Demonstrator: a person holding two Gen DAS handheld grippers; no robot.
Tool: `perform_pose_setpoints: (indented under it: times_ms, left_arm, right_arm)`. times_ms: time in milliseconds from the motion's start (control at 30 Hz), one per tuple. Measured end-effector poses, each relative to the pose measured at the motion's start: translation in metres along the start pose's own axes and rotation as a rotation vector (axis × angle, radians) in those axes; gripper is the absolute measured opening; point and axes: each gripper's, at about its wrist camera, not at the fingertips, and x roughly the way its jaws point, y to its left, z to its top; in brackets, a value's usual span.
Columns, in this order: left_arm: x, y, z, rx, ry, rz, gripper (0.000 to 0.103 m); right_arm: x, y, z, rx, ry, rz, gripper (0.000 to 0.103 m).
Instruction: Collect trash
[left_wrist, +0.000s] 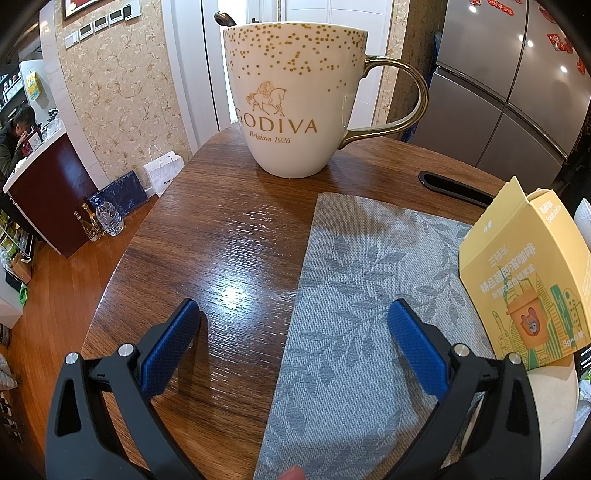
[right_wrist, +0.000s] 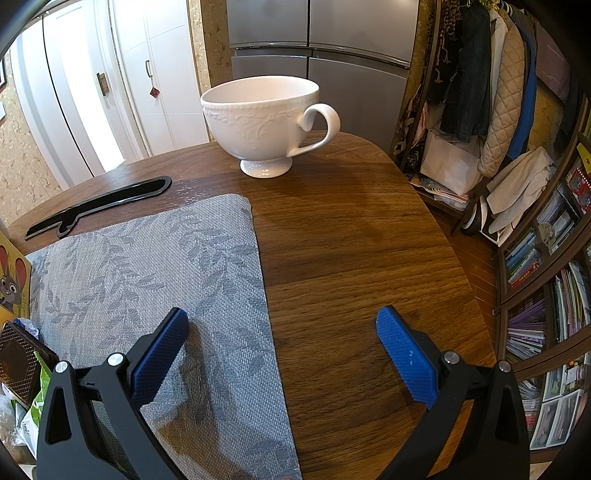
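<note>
A cream ceramic mug with scattered gold dots and a gold handle (left_wrist: 295, 107) stands near the far edge of the dark wood-grain table (left_wrist: 221, 236); in gold it reads "GODIVA" and "Belgium 1926" under a horse-and-rider emblem. At the table's right edge in the left wrist view, a pale yellow cardboard coffee box (left_wrist: 524, 280) rests tilted on a white round container (left_wrist: 554, 387), its top flap open. Its front carries Chinese characters, a drawing of an orange cup with a cartoon rabbit before green buildings, and "3g×6". The same box shows at the left edge of the right wrist view, above a dark hexagon-patterned packet (right_wrist: 18, 363) and green-and-white crumpled wrappers (right_wrist: 33, 413) at the near left corner.

A grey woven placemat with a leaf pattern (right_wrist: 147, 266) lies across the middle of the table. Beyond its far edge sits a glossy black elongated tray (right_wrist: 99, 206), and a white embossed footed teacup (right_wrist: 264, 122) stands near the far edge.

The left gripper (left_wrist: 293, 317) hovers over the placemat's left edge, blue pads spread wide, holding nothing. The right gripper (right_wrist: 282, 325) hangs over the placemat's right edge, likewise spread wide and empty.
</note>
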Motion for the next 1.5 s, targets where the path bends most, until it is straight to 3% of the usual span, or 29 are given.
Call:
perform_pose_setpoints:
  times_ms: [1500]
  left_arm:
    - [-0.0009, 0.0057, -0.0013, -0.002, 0.0, 0.004, 0.102]
  right_arm:
    - [-0.0054, -0.0058, -0.0094, -0.001, -0.001, 0.001, 0.099]
